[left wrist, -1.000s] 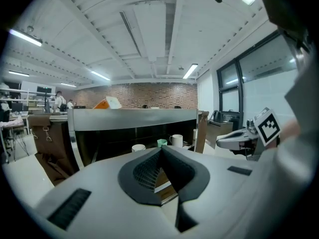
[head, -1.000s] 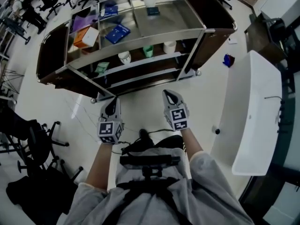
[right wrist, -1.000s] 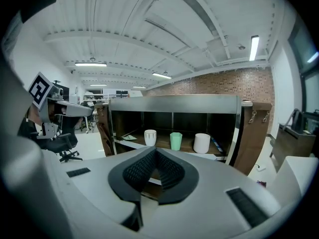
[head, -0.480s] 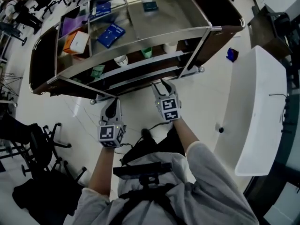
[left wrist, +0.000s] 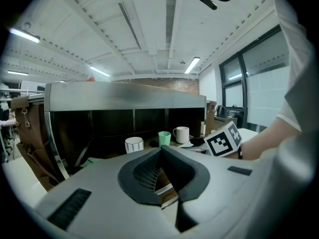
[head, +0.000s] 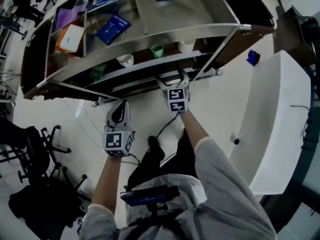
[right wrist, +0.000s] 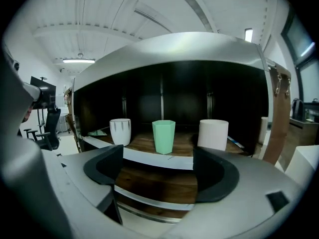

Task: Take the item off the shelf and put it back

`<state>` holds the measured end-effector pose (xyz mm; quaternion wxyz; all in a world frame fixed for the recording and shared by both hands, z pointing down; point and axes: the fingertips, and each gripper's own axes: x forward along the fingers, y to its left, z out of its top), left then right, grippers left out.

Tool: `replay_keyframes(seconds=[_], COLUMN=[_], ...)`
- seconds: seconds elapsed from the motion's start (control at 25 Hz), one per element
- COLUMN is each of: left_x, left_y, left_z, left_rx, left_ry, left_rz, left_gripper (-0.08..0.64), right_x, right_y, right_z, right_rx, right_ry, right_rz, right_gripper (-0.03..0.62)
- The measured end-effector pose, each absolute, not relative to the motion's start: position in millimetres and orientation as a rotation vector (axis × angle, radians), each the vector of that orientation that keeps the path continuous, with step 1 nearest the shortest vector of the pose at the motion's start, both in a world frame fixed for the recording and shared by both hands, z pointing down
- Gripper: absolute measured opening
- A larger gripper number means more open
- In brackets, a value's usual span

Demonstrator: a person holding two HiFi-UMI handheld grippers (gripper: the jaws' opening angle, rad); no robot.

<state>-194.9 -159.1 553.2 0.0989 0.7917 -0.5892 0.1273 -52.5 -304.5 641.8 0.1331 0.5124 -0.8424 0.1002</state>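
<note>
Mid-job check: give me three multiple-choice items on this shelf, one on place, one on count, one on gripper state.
1. The green cup stands:
A) between the striped cup and the white mug
B) on the top shelf
C) on the floor

2. Cups on that wooden shelf:
A) one
B) three
C) five

3. The right gripper has its jaws:
A) shut on a cup
B) apart, empty
C) shut, empty

Key: 1 A, they flank it. 2 B, three stand in a row. 3 B, the jaws have just been opening, nothing between them.
</note>
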Motion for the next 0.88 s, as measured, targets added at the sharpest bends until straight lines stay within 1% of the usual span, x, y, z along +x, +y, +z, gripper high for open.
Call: replay_keyframes(seconds=[0.2, 0.4, 0.88], left_x=[-193.7, -191.8, -196.0], left_y=[-176.7, -189.5, -212.2], left_z=[565.4, 574.6, 580.6], left_rx=[2.333, 2.328, 2.334], left_ry=[-1.767, -1.772, -1.772], left_rz=[0.365, 0.348, 0.328], left_gripper=[0.005, 0.005, 0.005], right_x=[-63.5, -74.7, -96.5], right_y=[-342.7, -369.0, -412.4], right_z=[657.8, 666.5, 662.8], right_rx=[1.491, 1.497, 1.514], right_ry=[-2.441, -2.443, -2.447], right_rz=[0.251, 0.244, 0.221], right_gripper=[0.46, 0.477, 0.477])
